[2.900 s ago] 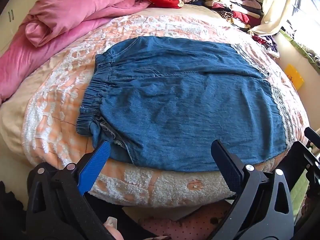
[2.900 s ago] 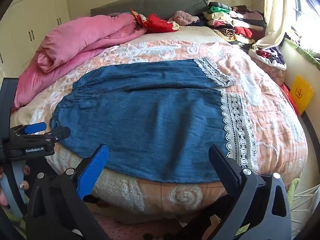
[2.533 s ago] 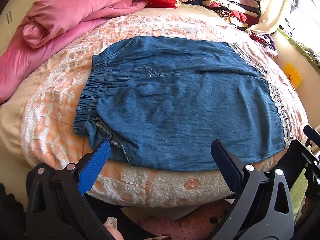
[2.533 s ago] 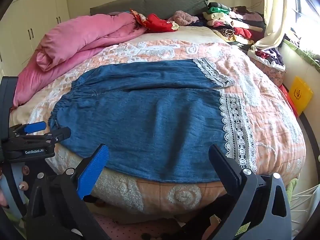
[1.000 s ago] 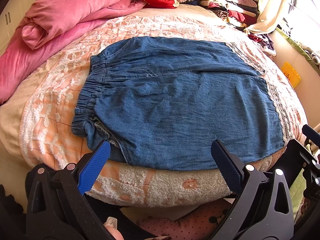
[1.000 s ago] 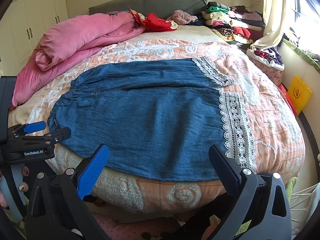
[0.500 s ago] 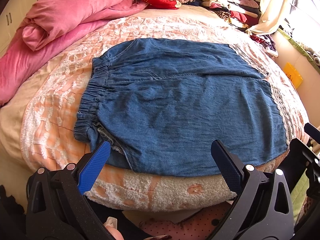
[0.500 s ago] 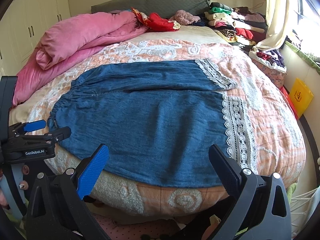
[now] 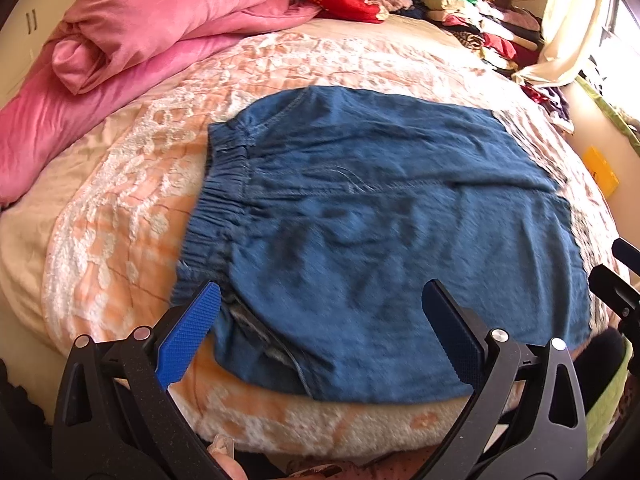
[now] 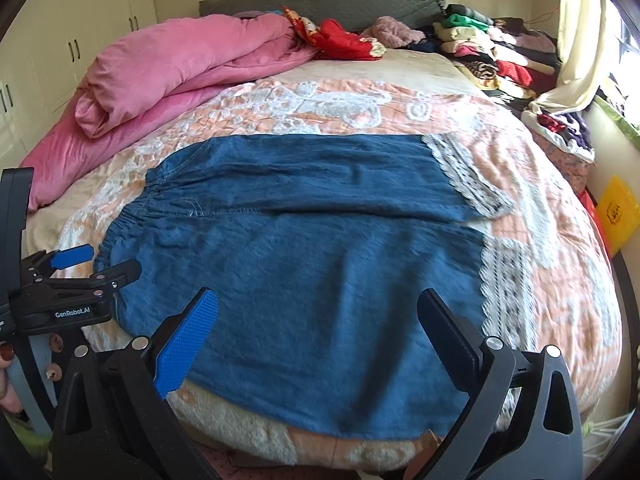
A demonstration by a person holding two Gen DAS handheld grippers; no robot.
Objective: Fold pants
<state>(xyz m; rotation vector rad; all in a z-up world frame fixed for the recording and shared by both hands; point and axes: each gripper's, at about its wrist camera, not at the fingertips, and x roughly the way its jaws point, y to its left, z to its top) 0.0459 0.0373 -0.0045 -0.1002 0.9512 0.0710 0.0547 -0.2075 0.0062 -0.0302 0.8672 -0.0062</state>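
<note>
On the bed, over a quilted peach cover with white lace-like patterns, the blue denim pants are laid flat and sideways, the gathered elastic waistband to the left and the lace-trimmed leg ends to the right. The left gripper is held at the near edge by the waistband corner, its fingers spread wide with nothing between them; the right gripper is likewise wide open and empty over the near leg. A rumpled pink blanket is seen at the far left, stacked folded clothes at the far right. Only the right wrist view shows the white lace clearly, plus the cupboards; in the left wrist view it is blurred
</note>
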